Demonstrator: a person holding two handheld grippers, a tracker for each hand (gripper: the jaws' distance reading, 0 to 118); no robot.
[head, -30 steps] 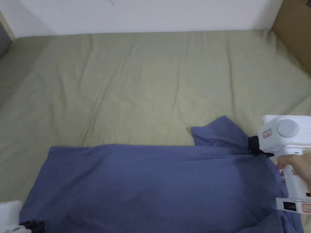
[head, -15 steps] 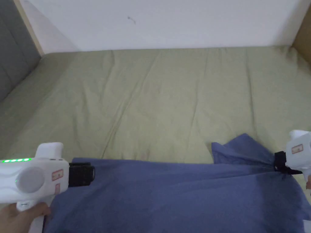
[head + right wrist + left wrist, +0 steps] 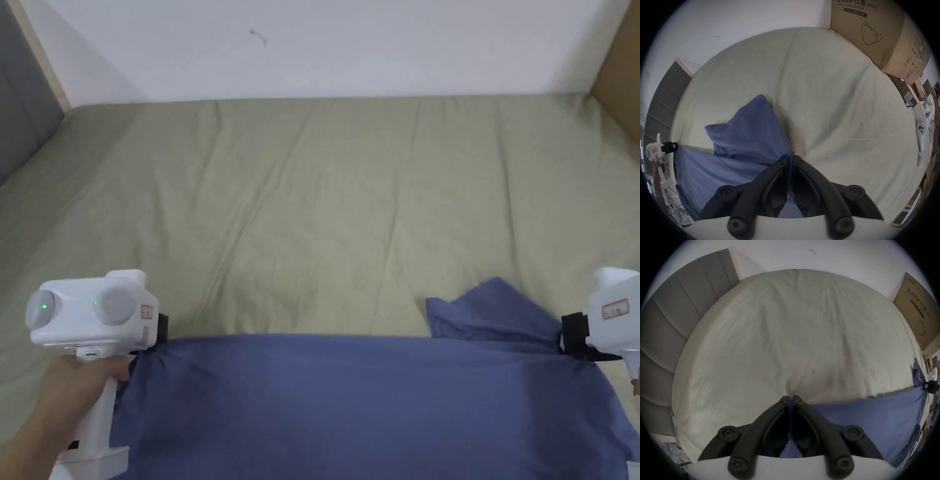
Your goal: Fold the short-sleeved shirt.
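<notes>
A blue short-sleeved shirt (image 3: pixel 369 400) lies stretched across the near part of the bed, its far edge pulled taut between my two grippers. One sleeve (image 3: pixel 487 312) sticks up toward the wall near the right end. My left gripper (image 3: pixel 159 337) is shut on the shirt's far left corner; blue cloth (image 3: pixel 791 404) shows pinched between its black jaws. My right gripper (image 3: pixel 565 340) is shut on the shirt at the shoulder beside the sleeve, with cloth (image 3: pixel 791 160) between its jaws. The shirt's near part is cut off at the bottom of the head view.
The pale green bed sheet (image 3: pixel 350 200) stretches wide and wrinkled beyond the shirt up to a white wall (image 3: pixel 325 44). A grey padded headboard (image 3: pixel 25 119) stands at the left. A large cardboard box (image 3: pixel 880 37) leans at the right edge of the bed.
My left gripper has come up from the near left corner to the shirt's far left corner and has shut on it. The far edge is now pulled straight. The right gripper holds as before.
</notes>
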